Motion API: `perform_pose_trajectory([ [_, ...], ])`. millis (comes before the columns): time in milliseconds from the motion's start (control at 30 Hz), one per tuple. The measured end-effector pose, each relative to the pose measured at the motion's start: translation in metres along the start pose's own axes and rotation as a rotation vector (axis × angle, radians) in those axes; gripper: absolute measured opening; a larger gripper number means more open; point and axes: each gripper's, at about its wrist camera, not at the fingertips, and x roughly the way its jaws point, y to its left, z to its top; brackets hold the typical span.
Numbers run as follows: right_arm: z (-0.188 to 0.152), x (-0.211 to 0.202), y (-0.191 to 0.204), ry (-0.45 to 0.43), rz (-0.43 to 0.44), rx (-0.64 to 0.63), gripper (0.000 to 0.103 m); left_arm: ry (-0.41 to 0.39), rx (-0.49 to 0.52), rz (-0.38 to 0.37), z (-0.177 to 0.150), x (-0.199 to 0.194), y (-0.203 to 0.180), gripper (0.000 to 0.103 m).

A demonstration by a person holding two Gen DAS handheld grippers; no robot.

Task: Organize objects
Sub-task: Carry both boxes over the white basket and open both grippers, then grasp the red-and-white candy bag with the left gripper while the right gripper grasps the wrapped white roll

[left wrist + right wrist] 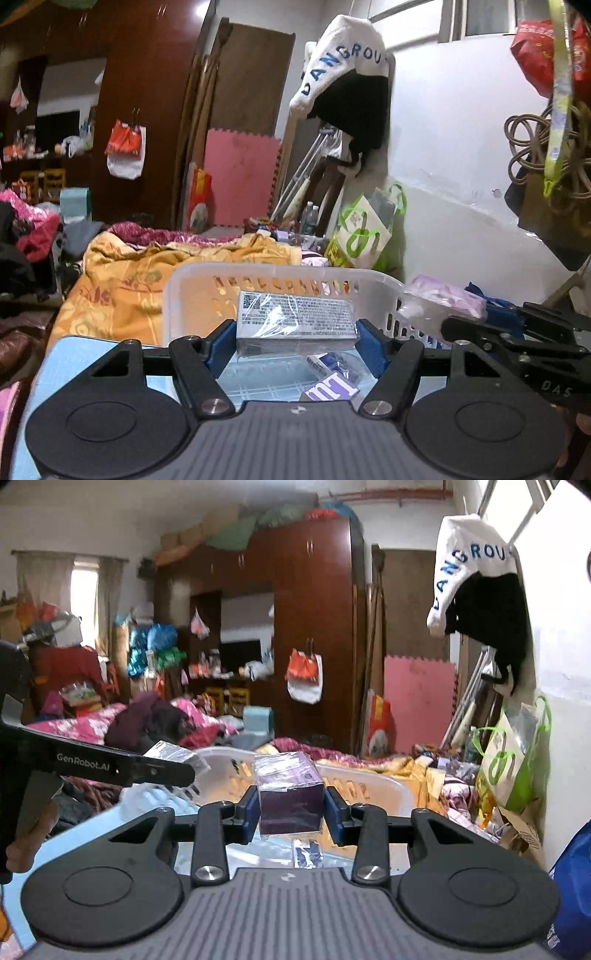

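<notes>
My left gripper (295, 341) is shut on a grey plastic-wrapped box (295, 325) with fine print, held above the near side of a white slotted plastic basket (192, 295). Small purple packets (330, 384) lie in the basket below it. My right gripper (291, 814) is shut on a purple plastic-wrapped box (290, 797), held over the same basket (369, 779). The right gripper and its purple box (447, 301) show at the right of the left wrist view. The left gripper with its grey box (171, 753) shows at the left of the right wrist view.
The basket sits on a light blue surface (74, 354) next to a bed covered in an orange blanket (125, 280). A green and white bag (364, 232) leans on the wall at the right. A dark wardrobe (310, 609) and piled clothes stand behind.
</notes>
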Motion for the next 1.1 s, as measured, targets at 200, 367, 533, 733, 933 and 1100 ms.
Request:
perform_pose_trajectory([
  [200, -0.007, 0.004, -0.002, 0.025, -0.014, 0.0, 0.042, 0.023, 0.037, 0.032, 0.005, 0.015, -0.002, 0.075],
  [367, -0.009, -0.009, -0.004, -0.023, -0.088, -0.011, 0.1, 0.037, -0.009, 0.083, 0.003, 0.02, 0.007, 0.089],
  [533, -0.03, -0.051, -0.008, -0.041, -0.016, 0.036, 0.103, -0.021, 0.06, 0.074, -0.02, -0.024, 0.012, 0.089],
  [733, -0.089, -0.1, -0.009, -0.069, 0.038, 0.084, 0.103, -0.099, 0.128, 0.069, -0.082, -0.105, 0.023, 0.089],
  [933, -0.131, -0.111, 0.003, -0.064, 0.06, 0.125, 0.103, -0.098, 0.142, 0.119, -0.151, -0.127, 0.038, 0.089],
  [1100, -0.128, -0.106, 0.007, -0.068, 0.062, 0.114, 0.103, -0.074, 0.144, 0.114, -0.16, -0.115, 0.035, 0.088],
])
